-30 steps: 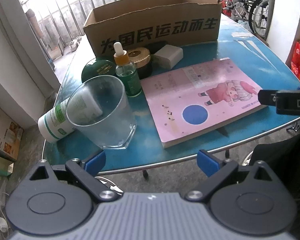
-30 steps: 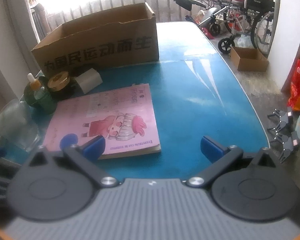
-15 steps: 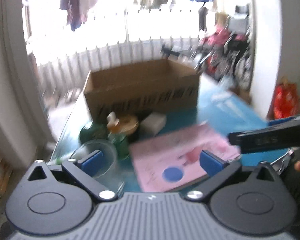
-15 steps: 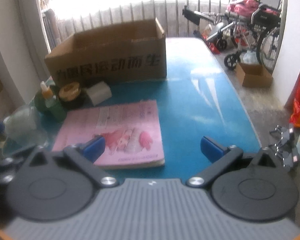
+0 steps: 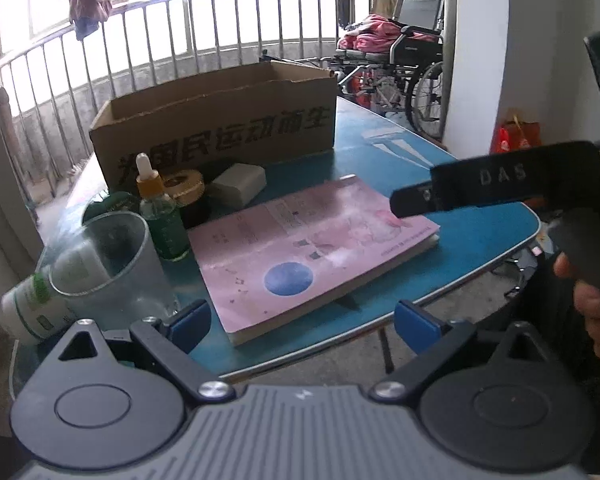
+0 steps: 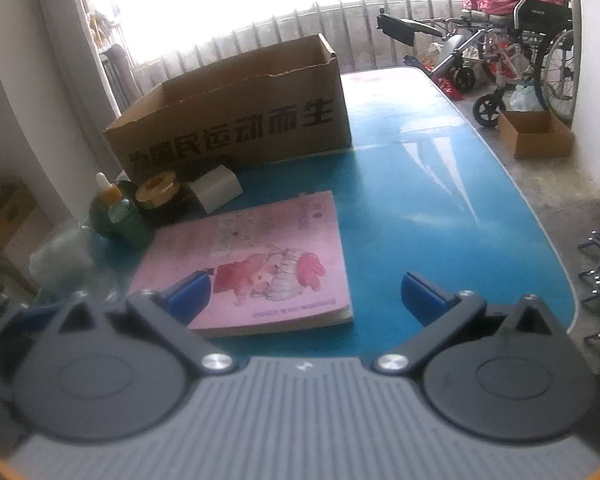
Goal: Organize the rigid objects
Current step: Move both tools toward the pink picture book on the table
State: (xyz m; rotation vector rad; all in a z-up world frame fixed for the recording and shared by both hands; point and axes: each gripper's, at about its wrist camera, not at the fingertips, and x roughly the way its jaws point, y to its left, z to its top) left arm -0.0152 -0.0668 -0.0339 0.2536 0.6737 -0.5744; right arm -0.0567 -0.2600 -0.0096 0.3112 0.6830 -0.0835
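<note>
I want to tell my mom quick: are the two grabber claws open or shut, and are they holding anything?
Left gripper: open, holding nothing, back from the pink book.
Right gripper: open, holding nothing, low over the book's near edge.

"das" on right tongs (image 5: 500, 188)

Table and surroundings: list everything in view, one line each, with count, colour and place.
Cardboard box: one, brown, open top, far side of table.
Table: one, blue.
Book: one, pink, flat near front edge.
Glass: one, clear, upright left of book.
Dropper bottle: one, green, behind glass.
White bottle: one, green label, lying at left edge.
Gold-lidded jar: one, before box.
White block: one, beside jar.
Green round tin: one, behind dropper.
Wheelchair: at least one, far right.
Small cardboard box: one, on floor.
Left gripper: open, empty.
Right gripper: open, empty.
</note>
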